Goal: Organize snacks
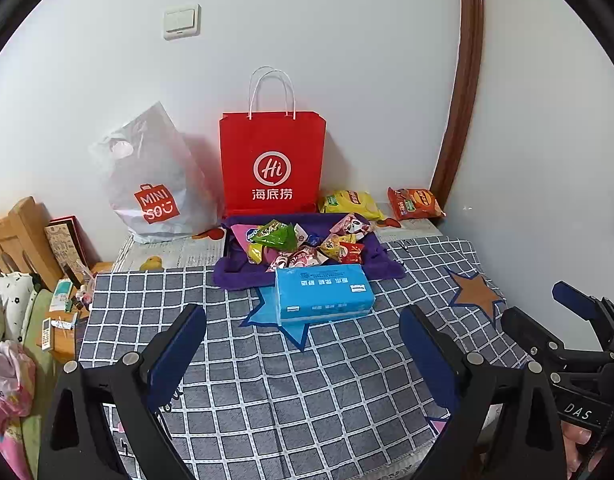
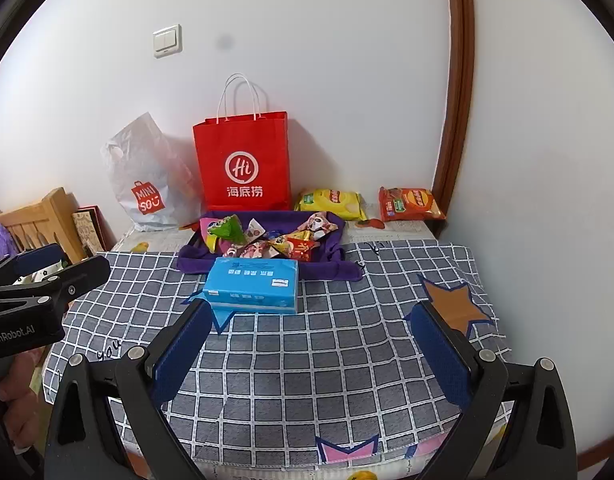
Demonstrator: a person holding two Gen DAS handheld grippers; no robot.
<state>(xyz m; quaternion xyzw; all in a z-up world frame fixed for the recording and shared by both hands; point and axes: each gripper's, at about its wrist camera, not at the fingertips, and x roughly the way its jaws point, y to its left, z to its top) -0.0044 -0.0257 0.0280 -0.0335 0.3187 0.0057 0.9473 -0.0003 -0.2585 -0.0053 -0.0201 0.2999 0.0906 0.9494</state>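
Several small snack packets [image 1: 303, 242] [image 2: 267, 238] lie heaped on a purple cloth [image 1: 235, 276] [image 2: 335, 268] at the back of the table. A yellow chip bag [image 1: 351, 202] [image 2: 333, 202] and an orange-red chip bag [image 1: 415, 202] [image 2: 409, 204] lie behind it by the wall. A red paper bag [image 1: 272, 160] [image 2: 243, 160] stands upright against the wall. My left gripper [image 1: 303, 334] is open over the checked cloth, short of the snacks and holding nothing. My right gripper [image 2: 313, 338] is open too, also well short of them and holding nothing.
A blue tissue pack [image 1: 323, 292] [image 2: 253, 284] lies just in front of the purple cloth. A white Miniso plastic bag [image 1: 155, 184] [image 2: 147, 176] leans left of the red bag. The checked tablecloth [image 1: 307, 380] [image 2: 327, 360] covers the near table. A wooden bed frame [image 1: 15, 236] and clutter stand left.
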